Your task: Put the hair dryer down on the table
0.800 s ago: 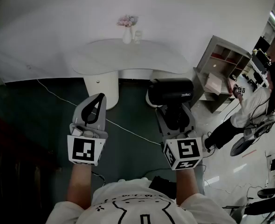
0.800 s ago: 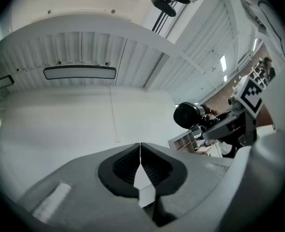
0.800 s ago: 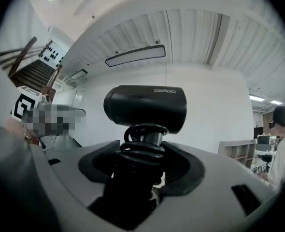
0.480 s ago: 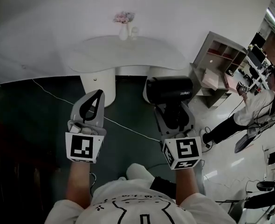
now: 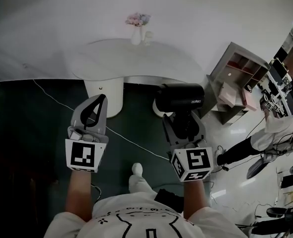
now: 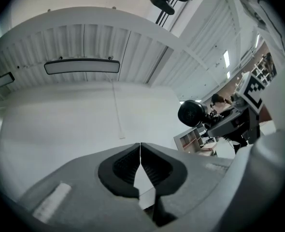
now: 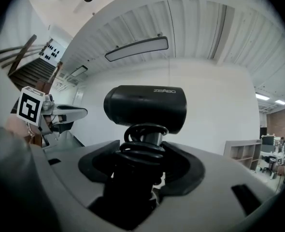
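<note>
Your right gripper [image 7: 143, 166] clamps the dryer [image 7: 145, 108] by its handle — the head sits just past the jaw tips. Your left gripper [image 6: 140, 153] is empty, its jaws pressed together. Well beyond both — the table [image 5: 151, 61].

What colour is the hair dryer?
The hair dryer is black, with small pale lettering on its side. It shows best in the right gripper view.

table [image 5: 121, 59] front looks bare; only a vase [image 5: 136, 35] stands at its far edge.
</note>
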`<state>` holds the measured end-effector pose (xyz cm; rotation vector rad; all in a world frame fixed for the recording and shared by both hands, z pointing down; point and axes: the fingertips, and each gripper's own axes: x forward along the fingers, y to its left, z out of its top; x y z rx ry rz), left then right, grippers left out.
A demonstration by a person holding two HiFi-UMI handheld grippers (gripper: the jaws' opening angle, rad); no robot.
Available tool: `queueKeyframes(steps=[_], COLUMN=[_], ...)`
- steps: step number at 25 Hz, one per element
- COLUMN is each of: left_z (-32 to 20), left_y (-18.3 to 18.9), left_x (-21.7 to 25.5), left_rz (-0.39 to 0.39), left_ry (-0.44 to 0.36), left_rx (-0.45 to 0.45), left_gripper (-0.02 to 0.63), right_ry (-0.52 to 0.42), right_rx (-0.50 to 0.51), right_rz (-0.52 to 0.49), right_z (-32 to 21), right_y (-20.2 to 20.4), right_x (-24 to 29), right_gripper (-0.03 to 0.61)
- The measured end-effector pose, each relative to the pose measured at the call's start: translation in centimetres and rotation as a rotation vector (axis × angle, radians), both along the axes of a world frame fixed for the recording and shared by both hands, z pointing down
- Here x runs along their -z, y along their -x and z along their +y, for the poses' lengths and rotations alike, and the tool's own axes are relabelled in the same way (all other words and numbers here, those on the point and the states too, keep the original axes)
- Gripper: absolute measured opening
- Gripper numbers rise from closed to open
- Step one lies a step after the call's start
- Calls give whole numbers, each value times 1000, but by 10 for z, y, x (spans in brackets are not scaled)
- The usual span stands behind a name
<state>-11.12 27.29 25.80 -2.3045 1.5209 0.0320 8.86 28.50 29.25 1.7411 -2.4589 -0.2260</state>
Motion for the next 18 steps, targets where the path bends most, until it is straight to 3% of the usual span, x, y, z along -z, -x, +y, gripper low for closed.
queueKeyframes(steps=[7,18], left_z=[-96,-231], left_y=[-18,-59], left_x=[3,5], left_rz=[41,32], left_ry=[22,35], left_rx=[-20,7], left_gripper=[19,20], right_ry=[8,34], right_rx=[23,59], right_rz=[-18,-11], right_z=[-103,-239], right_y=[-18,-55], right_x=[0,0], right_gripper=[265,265])
